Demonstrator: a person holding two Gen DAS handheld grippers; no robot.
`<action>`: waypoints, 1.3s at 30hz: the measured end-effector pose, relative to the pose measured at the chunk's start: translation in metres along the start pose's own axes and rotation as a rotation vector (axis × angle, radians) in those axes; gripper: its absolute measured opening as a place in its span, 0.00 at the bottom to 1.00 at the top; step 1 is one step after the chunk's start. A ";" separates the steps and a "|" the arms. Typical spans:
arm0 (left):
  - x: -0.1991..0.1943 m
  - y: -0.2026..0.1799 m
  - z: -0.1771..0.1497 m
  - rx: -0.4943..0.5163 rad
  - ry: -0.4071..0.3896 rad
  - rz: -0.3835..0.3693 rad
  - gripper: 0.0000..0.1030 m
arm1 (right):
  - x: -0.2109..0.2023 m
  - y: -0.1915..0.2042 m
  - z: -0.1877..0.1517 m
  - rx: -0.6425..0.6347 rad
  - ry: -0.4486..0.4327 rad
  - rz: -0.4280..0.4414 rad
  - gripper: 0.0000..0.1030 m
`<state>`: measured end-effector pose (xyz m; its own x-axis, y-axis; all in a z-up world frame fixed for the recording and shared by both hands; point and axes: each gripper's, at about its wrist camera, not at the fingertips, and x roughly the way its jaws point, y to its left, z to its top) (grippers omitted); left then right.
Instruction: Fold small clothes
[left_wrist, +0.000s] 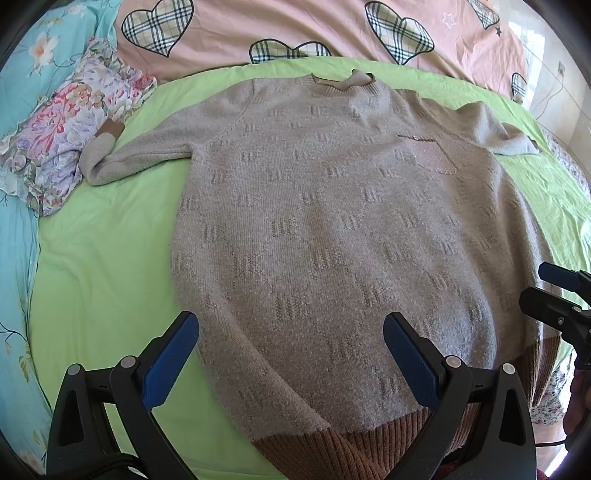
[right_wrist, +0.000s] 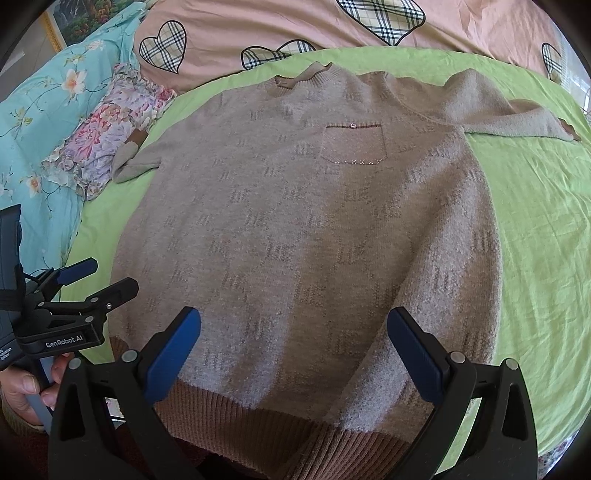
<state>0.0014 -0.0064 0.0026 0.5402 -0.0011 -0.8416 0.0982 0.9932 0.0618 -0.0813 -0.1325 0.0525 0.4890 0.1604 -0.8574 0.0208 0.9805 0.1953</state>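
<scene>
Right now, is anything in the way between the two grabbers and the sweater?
Nothing visible is. The sweater lies flat on the green sheet, and the left gripper and right gripper both hang open just over its brown hem. The floral pillow sits off by the far sleeve.

Bare green sheet (right_wrist: 546, 229) lies open along both sides of the sweater (right_wrist: 295, 229). A floral pillow (left_wrist: 70, 147) blocks the far left, touching the sleeve cuff (left_wrist: 105, 138). The pink quilt (left_wrist: 295, 29) bounds the far edge.
</scene>
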 end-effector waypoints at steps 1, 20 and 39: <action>0.000 0.000 0.000 0.001 0.000 0.000 0.97 | 0.000 0.000 0.000 0.001 -0.002 0.001 0.98; 0.004 0.001 0.002 -0.001 0.006 0.001 0.97 | 0.000 -0.001 0.001 0.037 0.009 0.043 0.98; 0.036 0.005 0.029 -0.016 0.071 0.002 0.97 | 0.000 -0.064 0.019 0.142 -0.126 0.018 0.98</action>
<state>0.0453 -0.0045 -0.0115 0.4792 0.0087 -0.8776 0.0836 0.9950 0.0555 -0.0655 -0.1970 0.0490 0.5960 0.1535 -0.7882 0.1292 0.9504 0.2828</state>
